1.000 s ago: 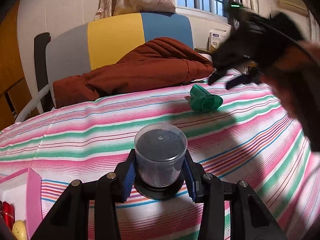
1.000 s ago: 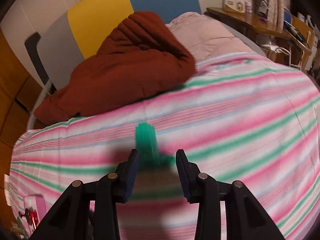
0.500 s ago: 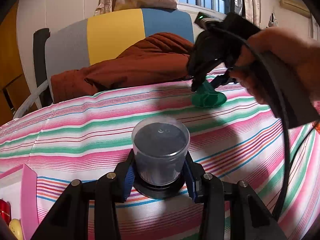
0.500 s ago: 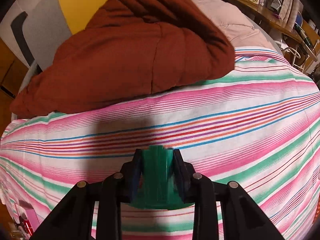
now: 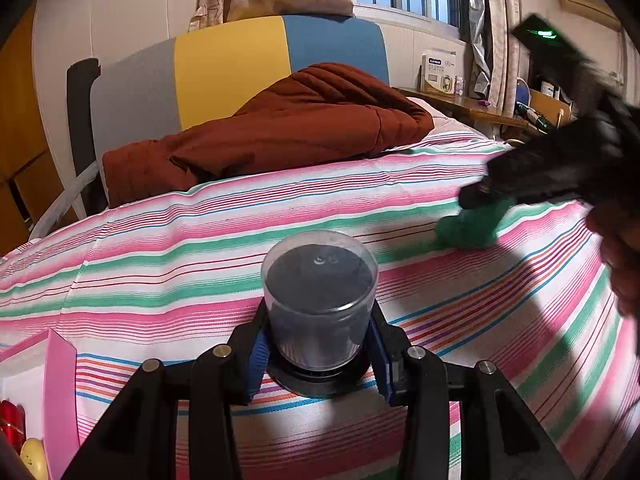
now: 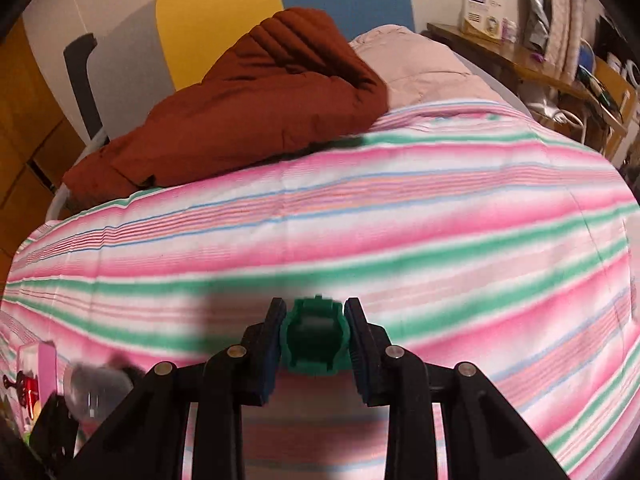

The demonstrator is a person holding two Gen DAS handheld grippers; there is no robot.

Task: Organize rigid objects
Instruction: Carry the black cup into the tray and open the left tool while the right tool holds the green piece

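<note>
Your left gripper [image 5: 318, 360]: pads pinch a clear round container [image 5: 319, 300] with a black base, standing upright on the striped bedspread [image 5: 200, 248] near its front edge. Pink box [image 5: 60, 392]: at the front left corner, small items inside, too cropped to identify. Your right gripper [image 6: 316, 336]: pads clamp a green ribbed plastic piece [image 6: 316, 340] on both sides, its hollow end facing the camera; from the left wrist view it sits toward the bedspread's right side, blurred. Rust-brown quilt [image 5: 280, 132]: bunched along the far edge, against the colour-blocked headboard [image 5: 224, 64].
</note>
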